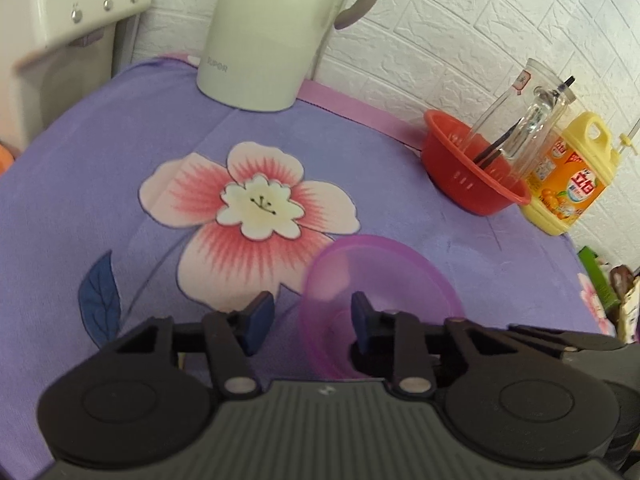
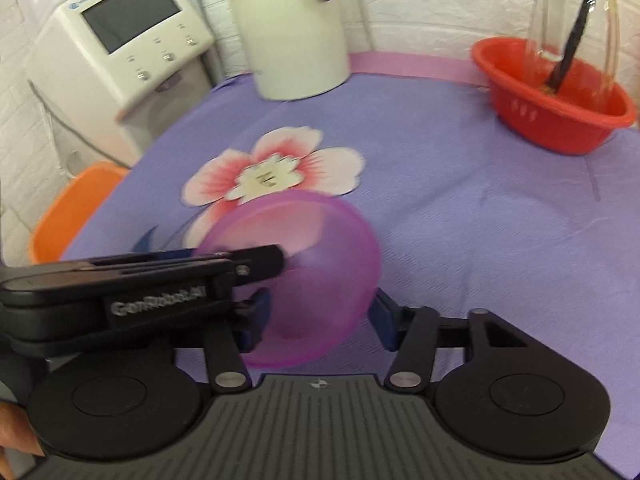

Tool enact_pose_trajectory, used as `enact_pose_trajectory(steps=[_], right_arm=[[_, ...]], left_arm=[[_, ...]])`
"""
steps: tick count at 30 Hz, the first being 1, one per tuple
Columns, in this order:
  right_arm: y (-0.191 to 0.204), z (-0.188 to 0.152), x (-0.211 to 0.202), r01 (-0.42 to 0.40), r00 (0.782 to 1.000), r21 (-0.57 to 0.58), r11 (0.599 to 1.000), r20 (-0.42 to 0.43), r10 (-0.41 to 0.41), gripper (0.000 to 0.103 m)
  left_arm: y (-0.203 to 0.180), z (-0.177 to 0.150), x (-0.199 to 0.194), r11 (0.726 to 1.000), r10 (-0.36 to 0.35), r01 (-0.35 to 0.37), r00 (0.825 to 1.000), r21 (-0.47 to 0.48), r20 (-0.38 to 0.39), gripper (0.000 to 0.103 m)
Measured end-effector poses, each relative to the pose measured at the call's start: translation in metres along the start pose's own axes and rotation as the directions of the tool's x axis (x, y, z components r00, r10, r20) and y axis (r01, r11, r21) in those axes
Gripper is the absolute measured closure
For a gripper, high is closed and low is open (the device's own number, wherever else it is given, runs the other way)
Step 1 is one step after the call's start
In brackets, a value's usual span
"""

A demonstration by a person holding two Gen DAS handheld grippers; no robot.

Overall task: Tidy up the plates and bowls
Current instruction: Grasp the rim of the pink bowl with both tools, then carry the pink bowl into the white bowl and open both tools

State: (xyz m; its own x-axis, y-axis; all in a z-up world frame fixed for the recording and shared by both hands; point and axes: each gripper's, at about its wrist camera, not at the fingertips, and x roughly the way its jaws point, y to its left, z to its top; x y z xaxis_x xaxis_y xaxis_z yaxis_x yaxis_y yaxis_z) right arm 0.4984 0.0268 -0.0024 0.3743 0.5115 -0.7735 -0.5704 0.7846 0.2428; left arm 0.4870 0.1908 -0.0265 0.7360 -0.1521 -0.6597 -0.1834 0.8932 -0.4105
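Left wrist view: left gripper spread, its right finger inside the tilted purple bowl, the rim between the fingers without clear contact. Red basket well apart.

Right wrist view: right gripper spread around the bowl; left gripper reaches over its rim.

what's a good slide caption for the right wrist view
Both grippers meet at a tilted purple bowl over the floral tablecloth, red basket and kettle behind.
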Motion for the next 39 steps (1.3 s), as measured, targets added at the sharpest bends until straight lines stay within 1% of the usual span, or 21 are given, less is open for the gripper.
enact_pose_trajectory(steps=[1, 2, 4, 9, 15, 18, 22, 27, 29, 31, 33, 36, 39], right_arm=[[0.004, -0.002, -0.002, -0.009, 1.000, -0.004, 1.000, -0.006, 0.009, 0.016], [0.008, -0.003, -0.004, -0.006, 1.000, -0.006, 1.000, -0.010, 0.006, 0.014], [0.015, -0.007, -0.013, -0.003, 1.000, -0.018, 1.000, -0.001, 0.003, 0.014], [0.024, -0.017, -0.044, 0.003, 1.000, -0.009, 1.000, 0.013, -0.003, 0.008], [0.031, -0.045, -0.107, 0.040, 0.997, -0.012, 0.999, 0.064, -0.039, 0.005], [0.033, -0.070, -0.144, 0.066, 0.994, -0.013, 0.998, 0.092, -0.064, 0.002], [0.027, -0.113, -0.194, 0.127, 0.986, -0.014, 0.992, 0.113, -0.125, 0.000], [0.012, -0.176, -0.243, 0.192, 0.975, 0.016, 0.981, 0.115, -0.192, 0.000], [0.005, -0.200, -0.259, 0.216, 0.969, 0.027, 0.976, 0.115, -0.217, 0.000], [-0.001, -0.222, -0.269, 0.237, 0.964, 0.044, 0.970, 0.110, -0.241, 0.000], [-0.007, -0.238, -0.272, 0.245, 0.963, 0.061, 0.968, 0.103, -0.250, 0.000], [-0.015, -0.255, -0.272, 0.234, 0.966, 0.087, 0.968, 0.093, -0.241, 0.000], [-0.019, -0.268, -0.273, 0.208, 0.972, 0.096, 0.973, 0.095, -0.217, 0.000]], left_arm=[[-0.001, -0.002, -0.003, 1.000, -0.018, 0.018, 1.000, -0.014, -0.011, 0.075], [-0.002, -0.004, -0.007, 1.000, -0.011, 0.011, 1.000, -0.015, -0.013, 0.075], [-0.008, -0.009, -0.018, 1.000, -0.007, 0.007, 1.000, 0.003, -0.003, 0.075], [-0.025, -0.021, -0.054, 0.999, -0.037, 0.037, 0.999, 0.003, 0.015, 0.075], [-0.063, -0.047, -0.107, 0.995, -0.096, 0.095, 0.994, 0.033, 0.049, 0.075], [-0.090, -0.071, -0.133, 0.990, -0.128, 0.125, 0.990, 0.065, 0.052, 0.075], [-0.130, -0.115, -0.162, 0.975, -0.189, 0.182, 0.981, 0.128, 0.045, 0.075], [-0.170, -0.174, -0.181, 0.950, -0.266, 0.265, 0.964, 0.163, -0.014, 0.076], [-0.180, -0.198, -0.185, 0.940, -0.299, 0.302, 0.953, 0.159, -0.046, 0.076], [-0.189, -0.220, -0.185, 0.932, -0.317, 0.327, 0.945, 0.158, -0.083, 0.076], [-0.197, -0.236, -0.183, 0.927, -0.317, 0.333, 0.942, 0.174, -0.111, 0.076], [-0.201, -0.253, -0.180, 0.925, -0.306, 0.329, 0.941, 0.189, -0.143, 0.076], [-0.200, -0.260, -0.176, 0.926, -0.291, 0.319, 0.944, 0.204, -0.153, 0.075]])
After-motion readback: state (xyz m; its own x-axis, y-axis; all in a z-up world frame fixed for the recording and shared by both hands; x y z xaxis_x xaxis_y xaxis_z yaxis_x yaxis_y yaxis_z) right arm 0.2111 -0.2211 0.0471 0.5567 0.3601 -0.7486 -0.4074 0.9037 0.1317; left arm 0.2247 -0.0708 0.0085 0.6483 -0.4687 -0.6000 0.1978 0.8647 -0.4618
